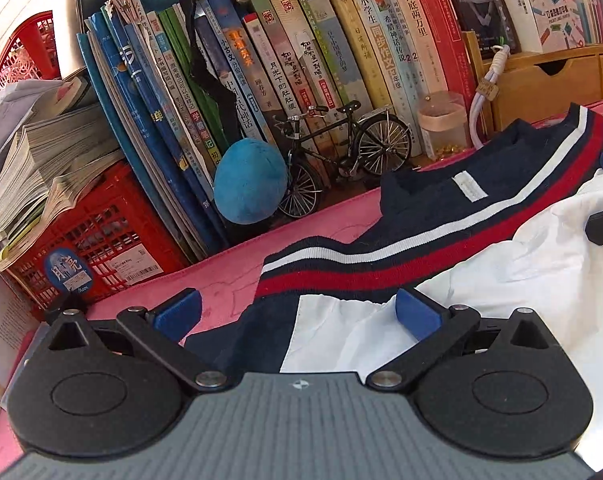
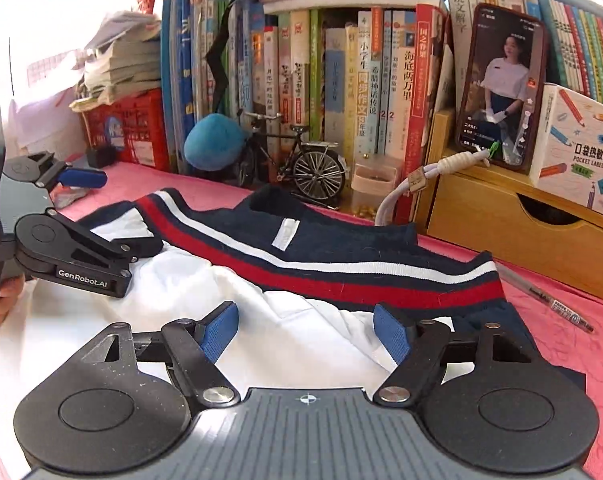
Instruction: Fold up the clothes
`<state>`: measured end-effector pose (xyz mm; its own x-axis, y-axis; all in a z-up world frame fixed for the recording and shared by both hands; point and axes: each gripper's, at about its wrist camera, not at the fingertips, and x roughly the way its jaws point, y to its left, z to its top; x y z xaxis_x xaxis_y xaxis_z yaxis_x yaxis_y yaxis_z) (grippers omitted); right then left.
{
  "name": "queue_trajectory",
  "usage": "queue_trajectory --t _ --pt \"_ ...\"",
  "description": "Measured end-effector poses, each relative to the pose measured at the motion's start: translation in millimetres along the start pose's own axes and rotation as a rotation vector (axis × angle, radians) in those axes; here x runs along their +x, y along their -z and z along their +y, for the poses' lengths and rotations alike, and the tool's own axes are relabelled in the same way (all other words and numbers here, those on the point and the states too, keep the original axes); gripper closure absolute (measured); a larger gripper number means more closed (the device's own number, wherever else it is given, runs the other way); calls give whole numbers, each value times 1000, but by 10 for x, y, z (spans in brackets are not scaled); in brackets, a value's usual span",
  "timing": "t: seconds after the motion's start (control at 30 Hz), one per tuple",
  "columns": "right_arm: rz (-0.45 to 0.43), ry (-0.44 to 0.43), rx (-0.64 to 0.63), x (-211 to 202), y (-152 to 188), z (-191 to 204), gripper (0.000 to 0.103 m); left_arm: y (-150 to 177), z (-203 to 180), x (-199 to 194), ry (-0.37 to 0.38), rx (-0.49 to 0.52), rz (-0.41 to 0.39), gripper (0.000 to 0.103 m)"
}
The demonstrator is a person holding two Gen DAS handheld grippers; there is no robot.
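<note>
A white garment (image 1: pixel 501 280) with a navy, red and white striped band (image 1: pixel 381 264) lies spread on the pink tabletop (image 1: pixel 229 264). My left gripper (image 1: pixel 297 314) hovers over the garment's left corner, jaws wide apart, its right pad over white cloth and its left pad over the bare pink top. My right gripper (image 2: pixel 305 332) is open over the white fabric (image 2: pixel 261 320) just below the striped band (image 2: pixel 341 280), and nothing is pinched between its pads. In the right wrist view the left gripper (image 2: pixel 113 216) shows at the far left, held by a hand (image 2: pixel 1 296).
A row of books (image 1: pixel 301 60) lines the back, with a model bicycle (image 2: pixel 301 160), a blue plush (image 1: pixel 249 180) and a small jar (image 2: pixel 373 184) in front. A red crate (image 1: pixel 101 240) stands left, a wooden drawer box (image 2: pixel 521 224) with a phone (image 2: pixel 501 88) right. A pen (image 2: pixel 549 300) lies beside the garment.
</note>
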<state>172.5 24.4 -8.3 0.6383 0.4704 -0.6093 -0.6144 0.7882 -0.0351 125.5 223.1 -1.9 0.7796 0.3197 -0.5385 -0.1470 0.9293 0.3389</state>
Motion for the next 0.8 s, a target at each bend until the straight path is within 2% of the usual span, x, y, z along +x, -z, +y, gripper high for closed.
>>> queue_trajectory --t 0.07,0.13,0.17,0.2,0.27,0.3,0.33,0.4,0.43,0.47,0.6,0.7,0.8 --pt "24 51 -7 149 -10 -142 16 57 44 99 -10 -6 4 0" --pt "32 71 83 249 25 -381 1 64 131 123 -13 -54 9 0" --pt "27 72 134 249 30 -445 1 63 168 125 -22 -78 10 0" --pt "20 73 184 244 35 -504 2 61 171 40 -1 -94 -23 0" --pt "-81 89 248 89 50 -484 2 59 173 -142 47 -126 -94 0" --pt "-147 47 255 26 65 -485 2 62 138 -200 52 -102 -118 0" --pt "-155 56 247 50 52 -482 0 37 47 -195 23 -42 -114 0" --pt "30 254 169 380 -77 -444 0 47 -41 -117 -39 11 -63 0" --pt "23 259 174 358 -107 -437 1 54 -84 -77 -69 37 -36 0" --pt "15 262 178 329 -136 -428 2 85 -36 -126 -59 20 -41 0" --pt "-75 206 127 -320 -27 -348 0 297 220 -484 -34 -21 -70 0" --pt "-79 180 153 -866 343 -450 0 571 423 -833 -54 -44 -58 0" --pt "-79 147 268 -1355 842 -666 0 850 719 -1172 -35 -151 -16 0"
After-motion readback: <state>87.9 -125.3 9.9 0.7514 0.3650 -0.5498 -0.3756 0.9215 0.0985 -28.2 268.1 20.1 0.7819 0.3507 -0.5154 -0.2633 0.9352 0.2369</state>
